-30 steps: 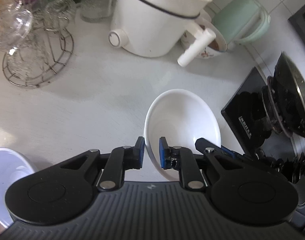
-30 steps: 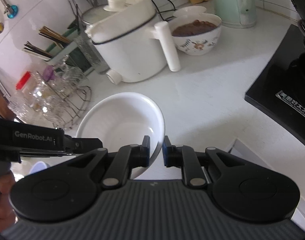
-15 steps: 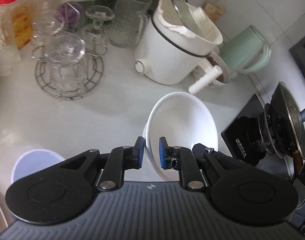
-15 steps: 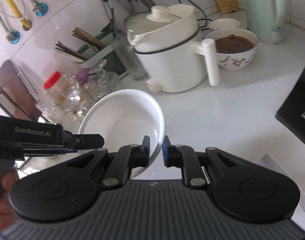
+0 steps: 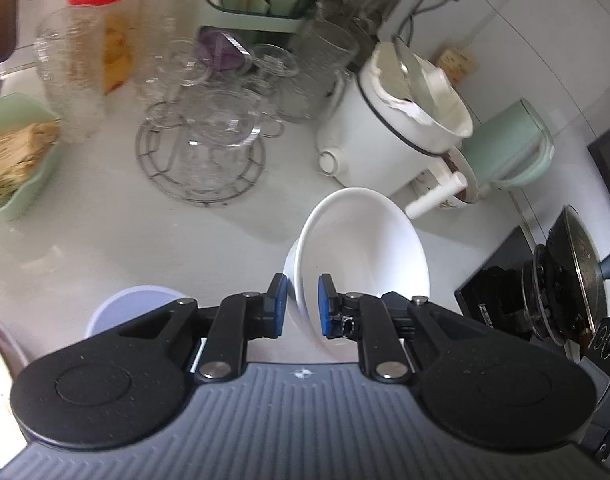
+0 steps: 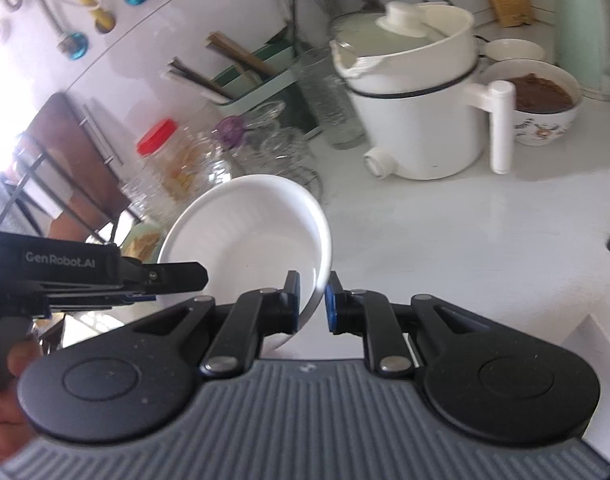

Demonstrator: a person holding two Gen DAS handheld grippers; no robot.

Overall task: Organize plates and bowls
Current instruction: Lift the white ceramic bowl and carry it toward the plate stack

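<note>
A white bowl (image 5: pixel 369 248) is held in the air above the white counter by both grippers on opposite sides of its rim. My left gripper (image 5: pixel 301 304) is shut on the rim nearest it. My right gripper (image 6: pixel 313 300) is shut on the other side of the same white bowl (image 6: pixel 245 236). The left gripper's body (image 6: pixel 105 276) shows at the left of the right wrist view. A pale lavender bowl (image 5: pixel 125 308) sits on the counter below the left gripper, partly hidden by it.
Behind stand a white electric pot (image 5: pixel 397 128), a patterned bowl of brown food (image 6: pixel 541 108), a green kettle (image 5: pixel 517 148), a wire rack of glasses (image 5: pixel 209 136), a red-lidded jar (image 5: pixel 101 32) and a green dish (image 5: pixel 13 152). A black cooktop with a pan (image 5: pixel 565 276) lies right.
The white bowl has been lifted and carried leftward by both grippers. The pot and kettle have receded; the glass rack, jar and green dish have come into view.
</note>
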